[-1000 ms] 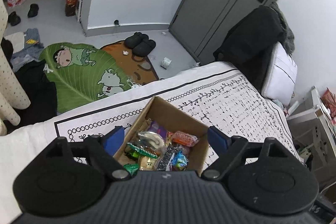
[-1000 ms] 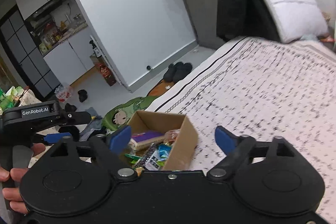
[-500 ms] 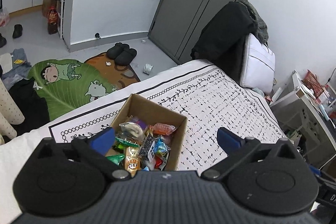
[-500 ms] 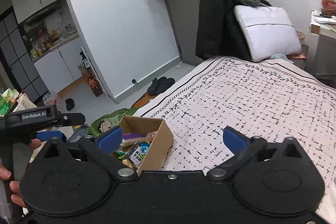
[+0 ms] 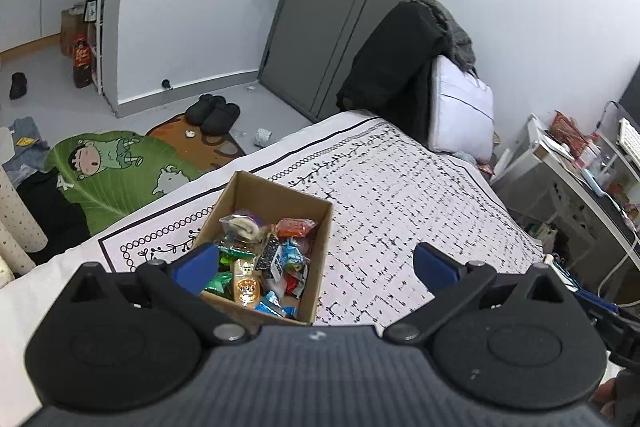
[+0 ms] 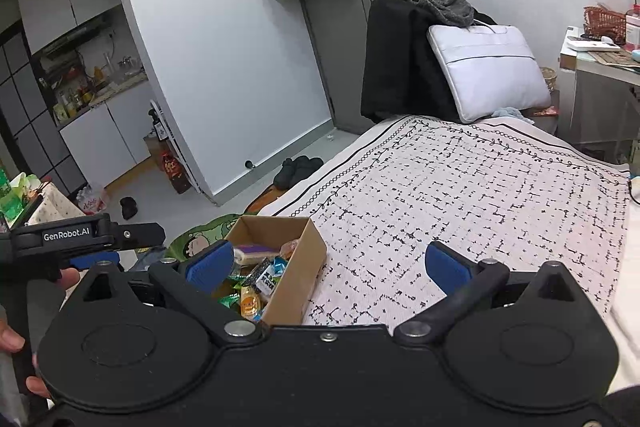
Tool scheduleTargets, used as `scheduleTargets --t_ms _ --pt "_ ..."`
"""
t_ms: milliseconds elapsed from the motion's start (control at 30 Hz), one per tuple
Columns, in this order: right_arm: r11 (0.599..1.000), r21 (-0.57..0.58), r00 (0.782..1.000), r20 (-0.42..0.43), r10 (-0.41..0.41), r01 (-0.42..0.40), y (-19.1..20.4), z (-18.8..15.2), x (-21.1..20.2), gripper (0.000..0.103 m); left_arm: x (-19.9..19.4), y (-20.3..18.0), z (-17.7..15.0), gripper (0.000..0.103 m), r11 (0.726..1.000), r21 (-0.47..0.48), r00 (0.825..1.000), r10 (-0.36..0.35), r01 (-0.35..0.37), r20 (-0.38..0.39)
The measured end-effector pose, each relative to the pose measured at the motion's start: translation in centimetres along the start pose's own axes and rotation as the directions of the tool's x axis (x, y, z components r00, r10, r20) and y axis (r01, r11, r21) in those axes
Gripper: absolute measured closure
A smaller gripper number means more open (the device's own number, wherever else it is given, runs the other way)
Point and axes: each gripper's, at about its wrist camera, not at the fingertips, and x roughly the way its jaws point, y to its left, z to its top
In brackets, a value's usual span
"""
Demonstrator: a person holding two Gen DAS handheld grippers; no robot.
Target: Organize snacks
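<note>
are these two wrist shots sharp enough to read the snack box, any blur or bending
Left wrist view: sharp, even indoor light, cardboard box and wrappers crisp, door and wall edges bowed by the fisheye. Right wrist view: also sharp, no motion blur on the bedspread, wall edges curve near the frame border, corners dark.

walls: white | door (image 5: pixel 340 11): grey | floor: grey, green cartoon rug (image 5: pixel 108 167) | bed (image 6: pixel 480 195): patterned cover
</note>
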Motion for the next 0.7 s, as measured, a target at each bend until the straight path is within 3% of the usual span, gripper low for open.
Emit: scheduleTargets --t_ms 700 --pt "0.999 -0.037 1.0 0.014 -0.014 0.014 3.0 -3.0 -5.6 0.0 -6.5 1.0 -3.5 0.0 0.995 0.101 1.0 -0.005 0.002 0.024"
